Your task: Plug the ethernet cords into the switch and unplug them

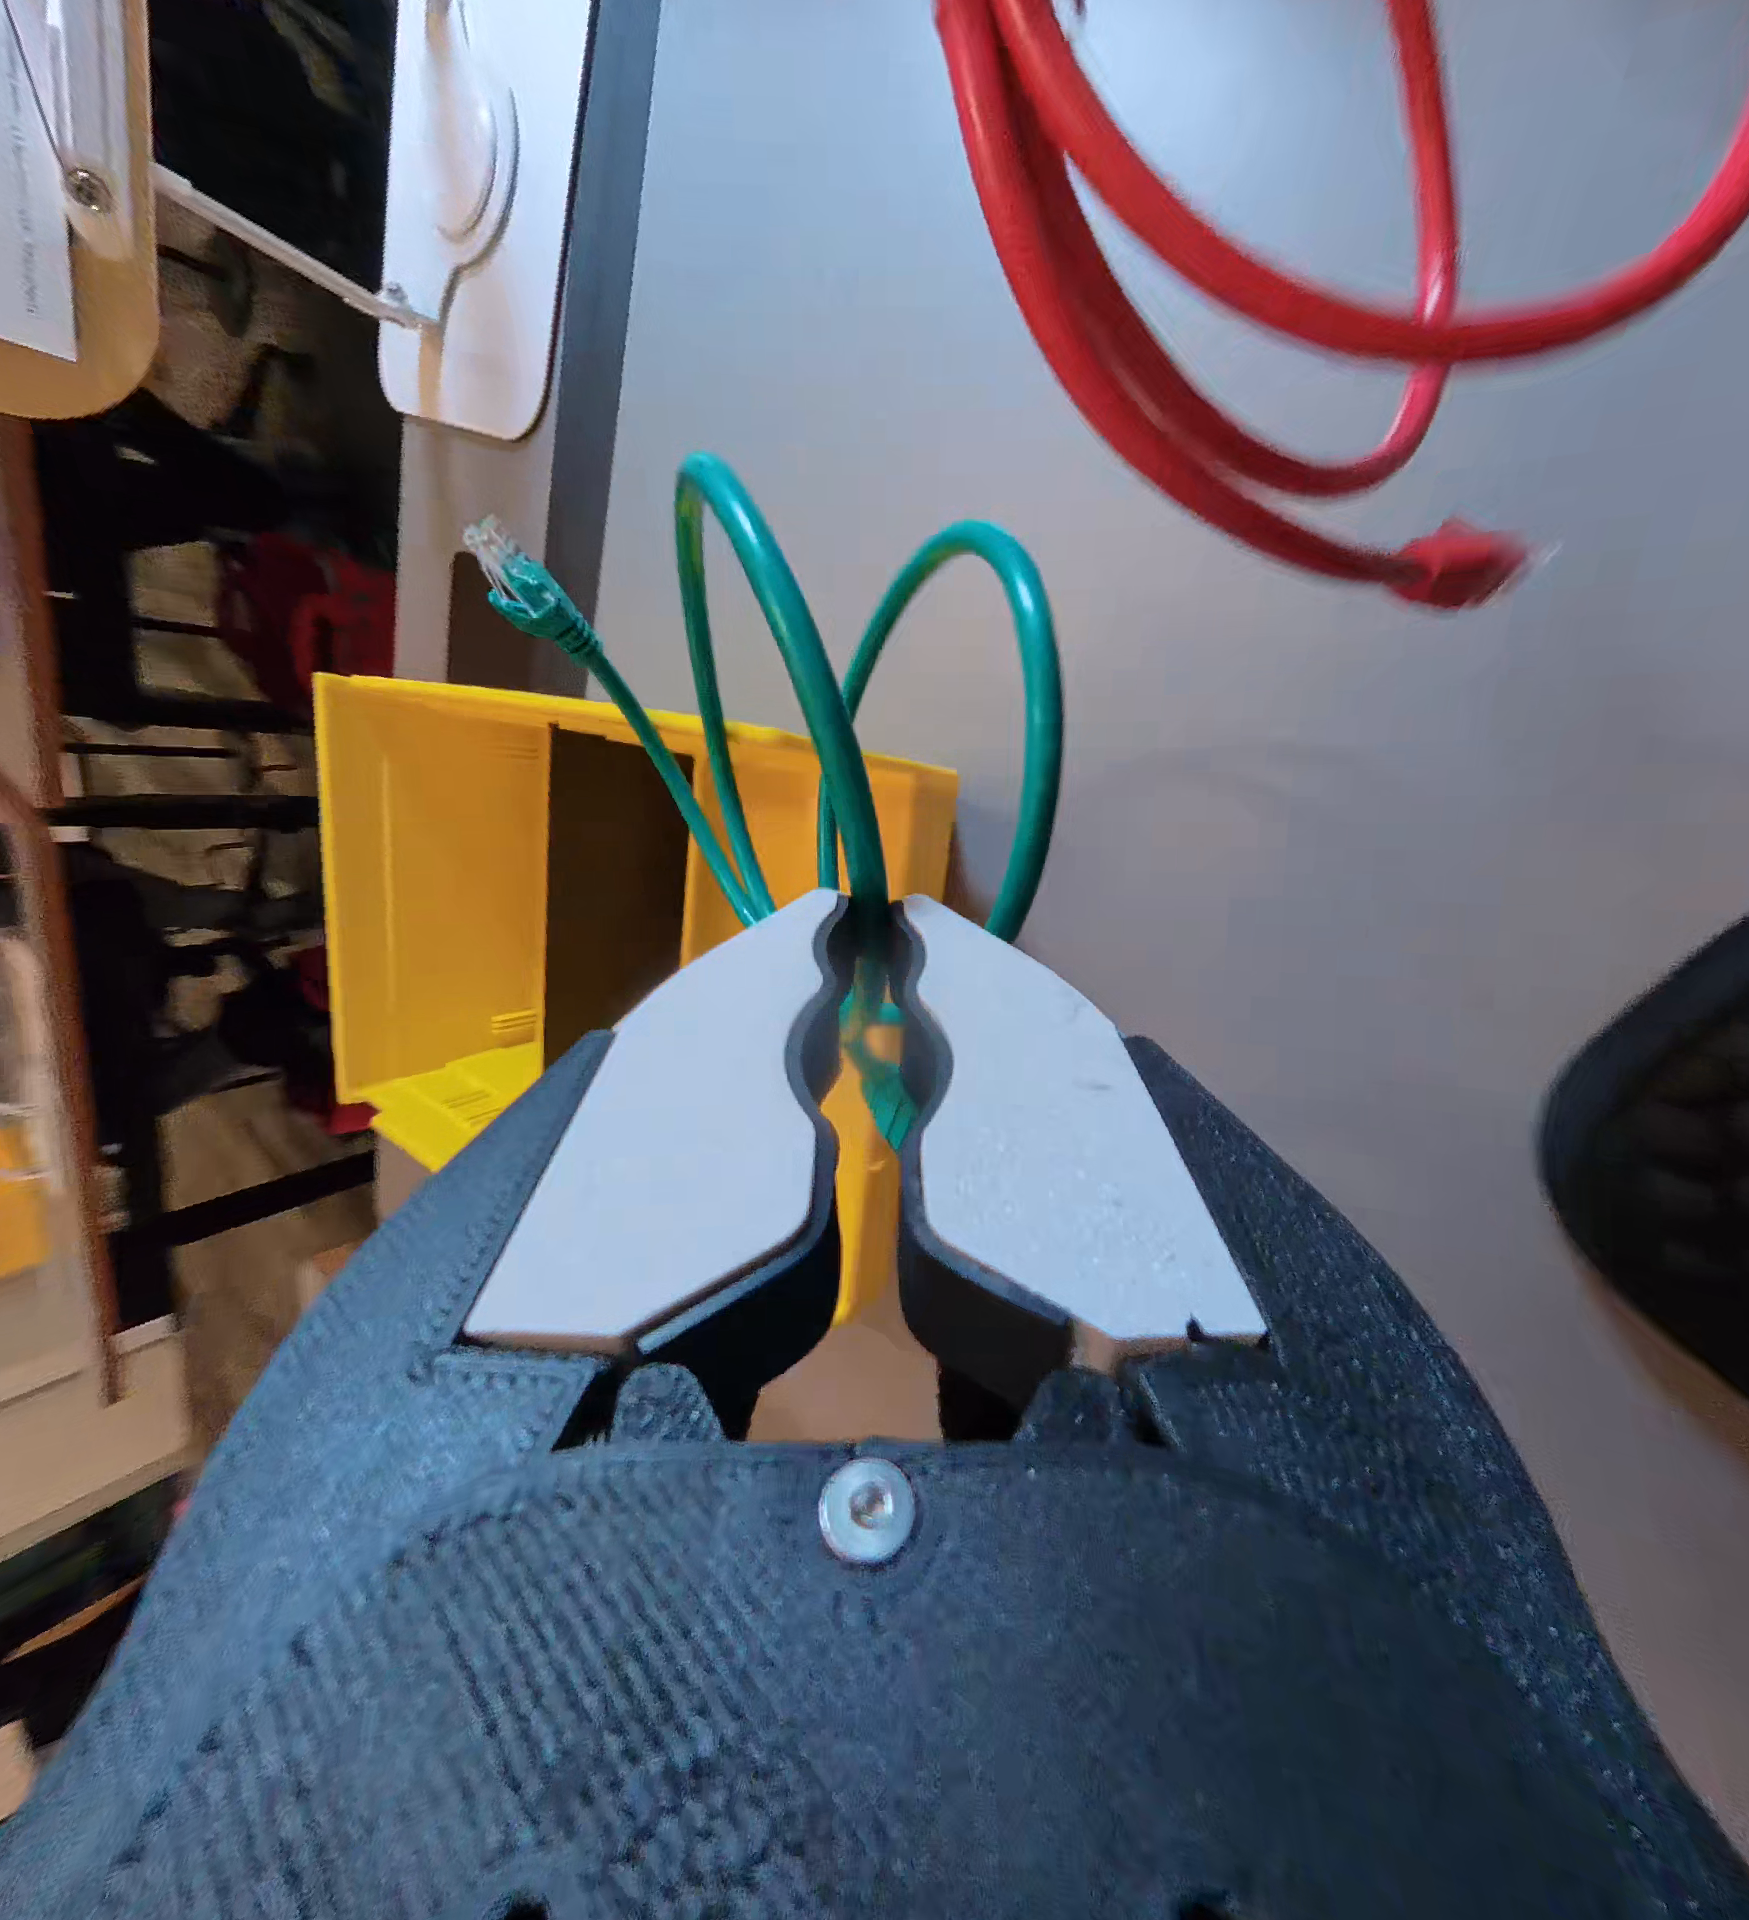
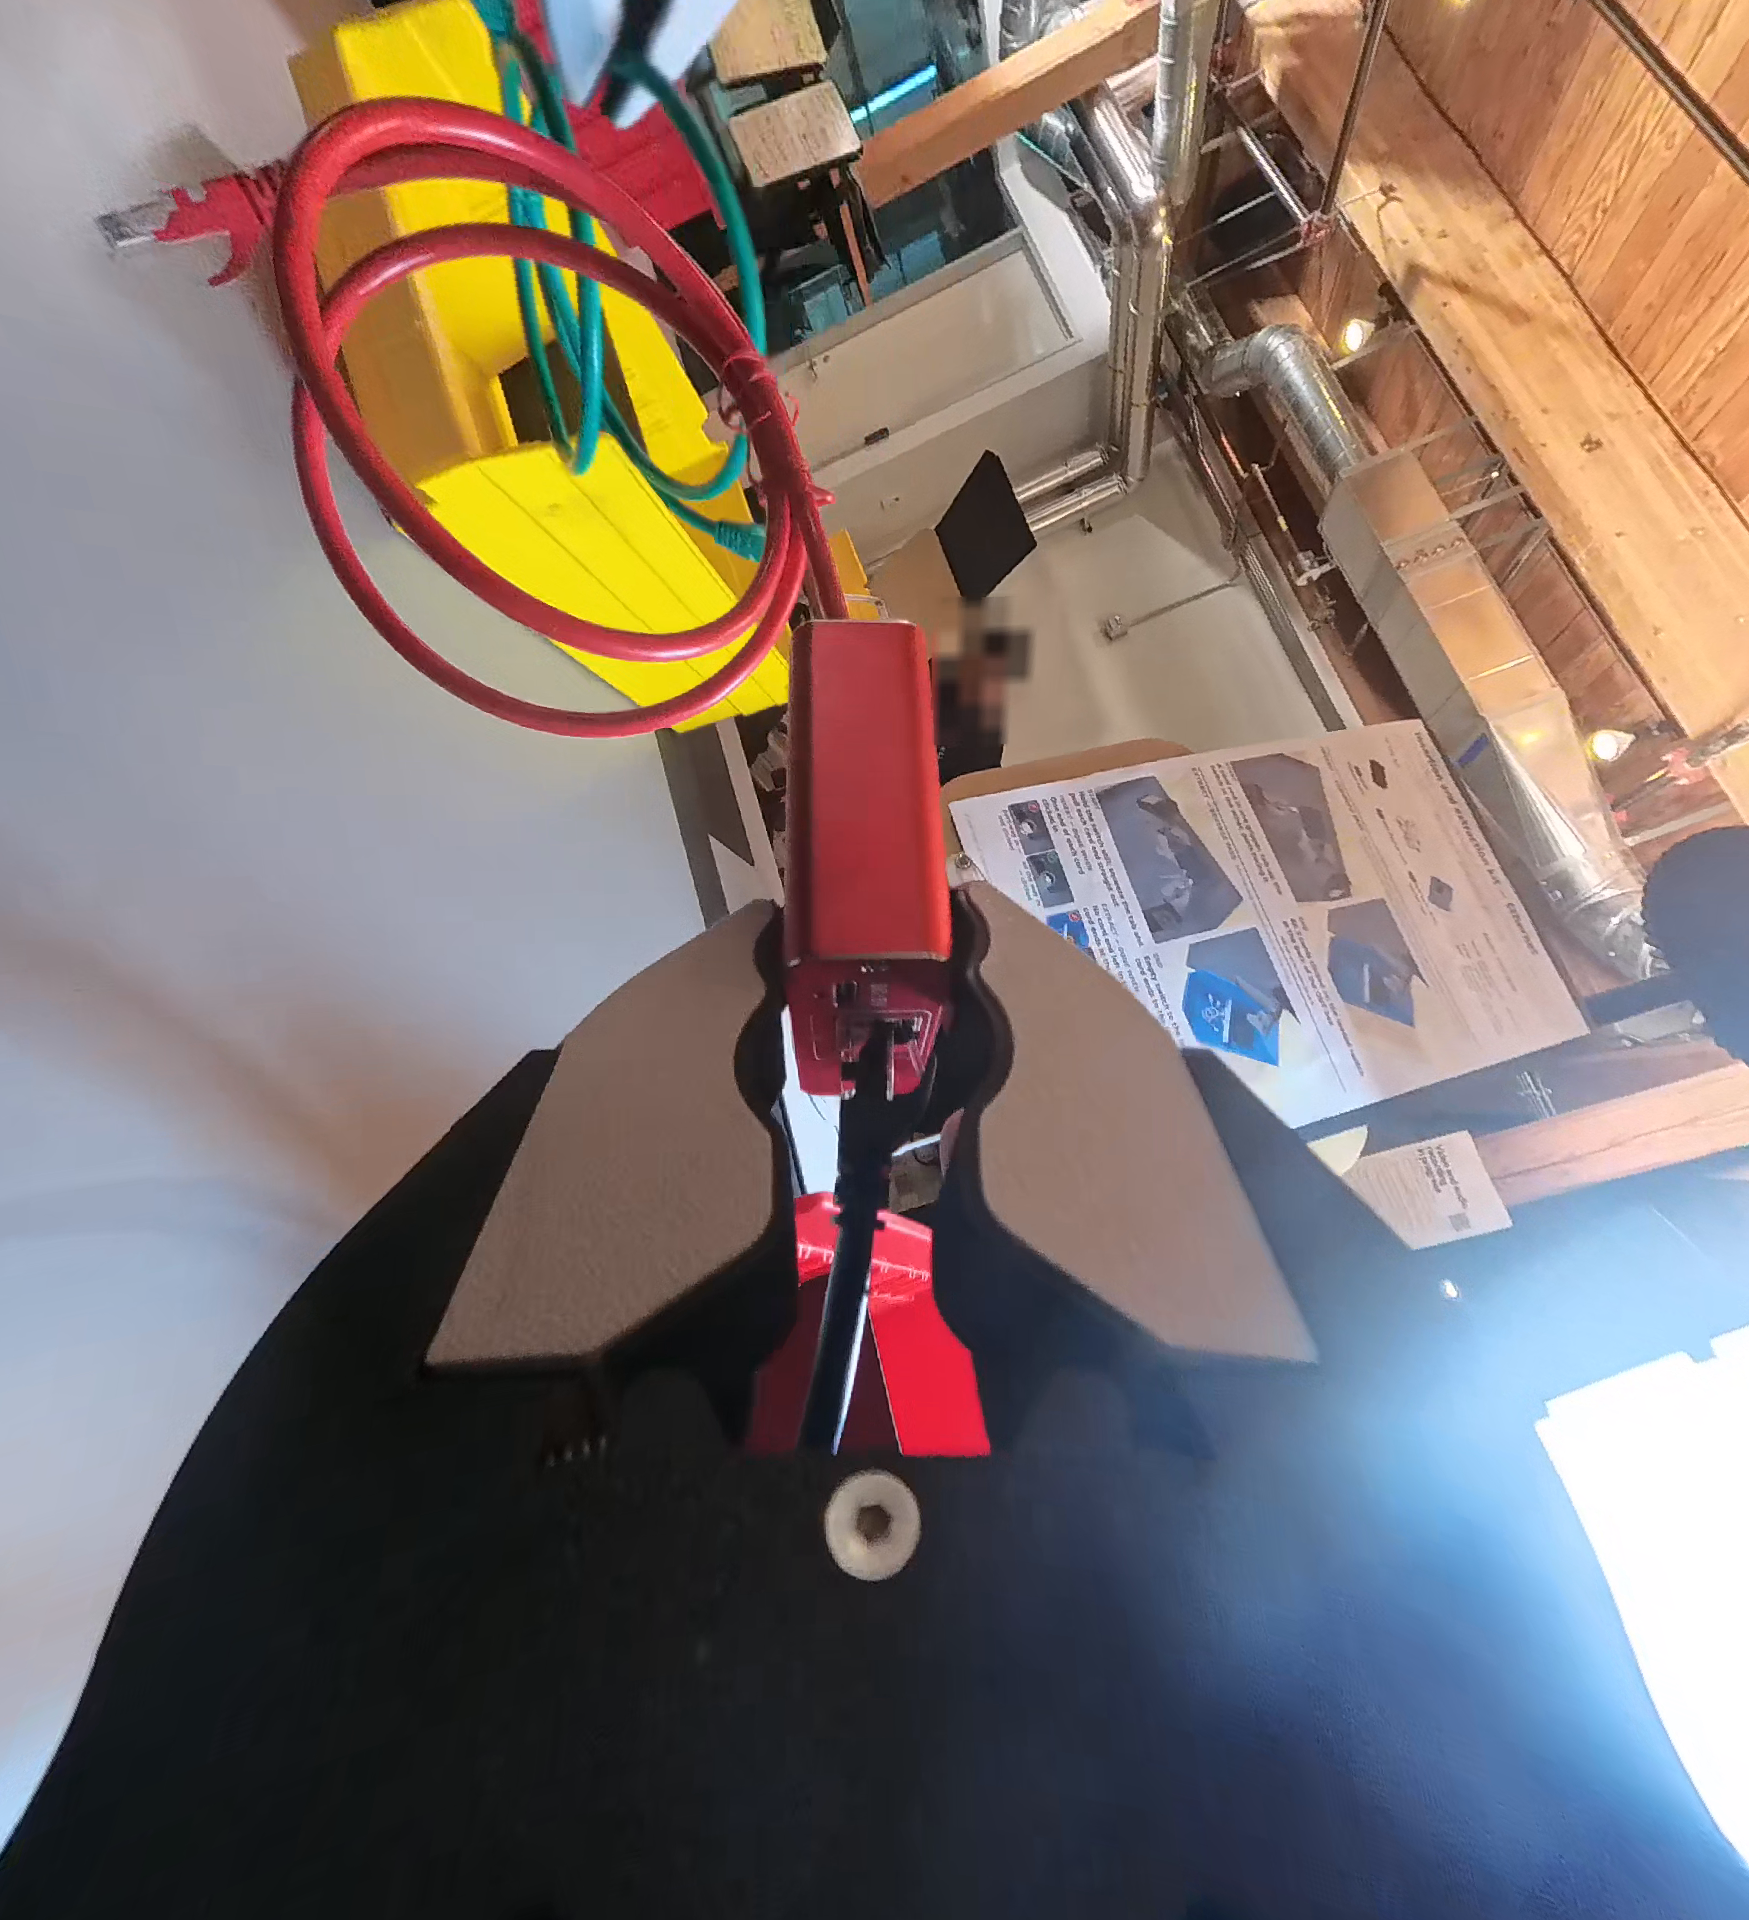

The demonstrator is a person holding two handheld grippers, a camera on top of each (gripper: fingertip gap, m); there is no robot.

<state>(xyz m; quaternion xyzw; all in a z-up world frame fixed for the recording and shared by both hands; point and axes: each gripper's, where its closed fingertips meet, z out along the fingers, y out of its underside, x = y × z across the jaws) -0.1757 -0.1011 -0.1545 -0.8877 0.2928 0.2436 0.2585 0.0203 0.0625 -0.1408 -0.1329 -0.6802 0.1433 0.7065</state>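
My left gripper [image 1: 870,916] is shut on a green ethernet cord [image 1: 1031,727] close to one plug, which sits between the fingers. The cord loops upward and its other plug [image 1: 522,587] hangs free. My right gripper [image 2: 865,925] is shut on a red switch [image 2: 865,821] and holds it in the air. A red ethernet cord [image 2: 496,613] runs into the switch's far end and coils. Its free plug [image 2: 195,218] points left. The red cord [image 1: 1213,270] is blurred in the left wrist view. A black cable [image 2: 849,1257] leaves the switch's near end.
A yellow bin [image 1: 434,883] stands on the white table [image 1: 1265,935] behind the green cord and also shows in the right wrist view [image 2: 402,156]. A red bin [image 2: 911,1382] lies under my right gripper. A printed sheet [image 2: 1369,862] and a person stand beyond the table.
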